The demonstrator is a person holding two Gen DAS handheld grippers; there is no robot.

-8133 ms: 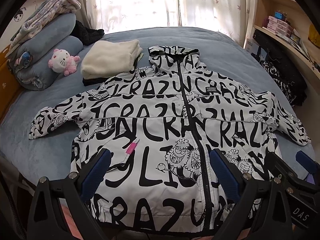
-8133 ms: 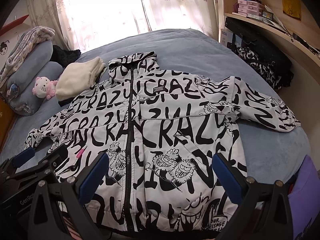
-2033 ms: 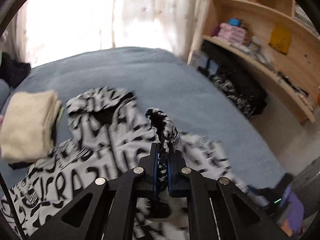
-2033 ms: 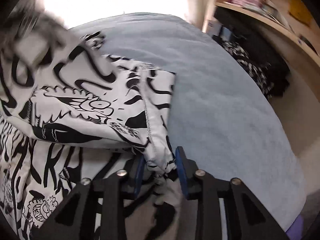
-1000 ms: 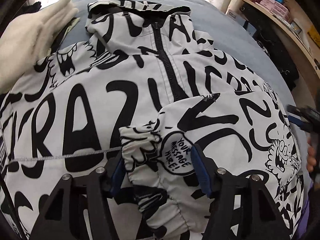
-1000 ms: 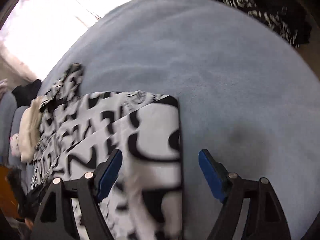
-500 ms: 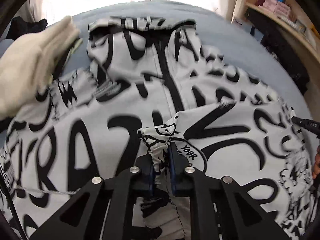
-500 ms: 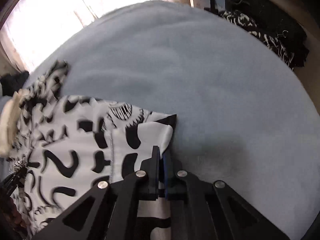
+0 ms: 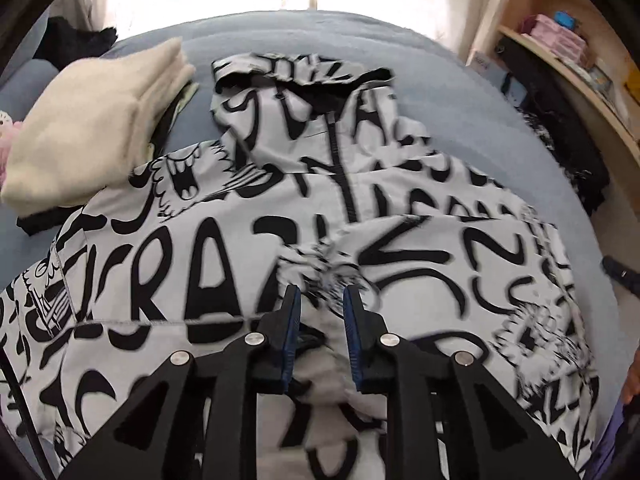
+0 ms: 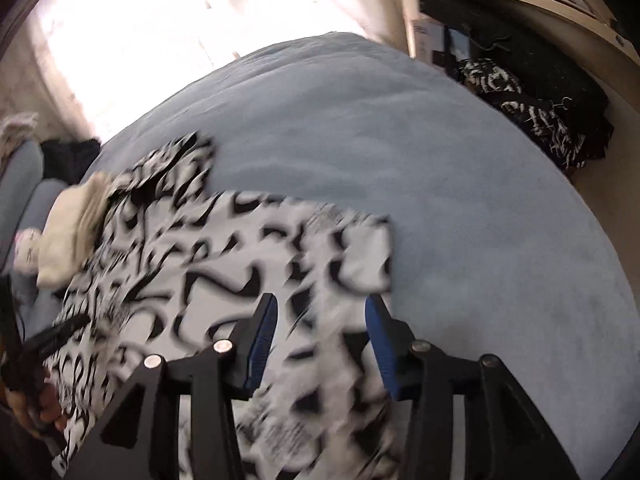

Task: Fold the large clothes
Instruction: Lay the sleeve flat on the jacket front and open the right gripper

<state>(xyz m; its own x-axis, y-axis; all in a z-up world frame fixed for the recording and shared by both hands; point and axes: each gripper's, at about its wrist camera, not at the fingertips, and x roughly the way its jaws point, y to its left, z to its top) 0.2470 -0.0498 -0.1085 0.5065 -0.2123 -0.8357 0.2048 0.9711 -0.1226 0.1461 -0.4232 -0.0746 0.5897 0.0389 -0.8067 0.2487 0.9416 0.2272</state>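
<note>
Jacket (image 9: pixel 248 248), a hooded white shell printed all over with bold black lettering and cartoon faces, lies front-up on the blue-grey bed (image 9: pixel 460 92), its black zip running down from the hood (image 9: pixel 304 80) at the far end; its right sleeve (image 9: pixel 440 264) is folded in across the chest, the gathered cuff ending just ahead of the left gripper (image 9: pixel 318 308), though motion blur smears the cuff and I cannot tell whether the pads touch it; that gripper stands slightly parted, its blue-lined fingers (image 9: pixel 290 332) holding nothing that can be made out; the near hem and the left sleeve are cut off by the frame edge and by the black gripper arms; in the right wrist view the right gripper (image 10: pixel 320 320) is spread wide over the folded edge of the jacket (image 10: pixel 224 264), the print beneath it too blurred to read, and the fabric passes between the blue pads without being pinched; a folded cream fleece (image 9: pixel 96 120), soft and thick, sits just beside the jacket's left shoulder, resting on something dark that is mostly hidden; a heap of dark clothes (image 10: pixel 540 112) lies under the pale wooden shelf (image 9: pixel 576 76) beyond the bed's right side; sheer curtains (image 10: pixel 200 32) are washed out by daylight.
</note>
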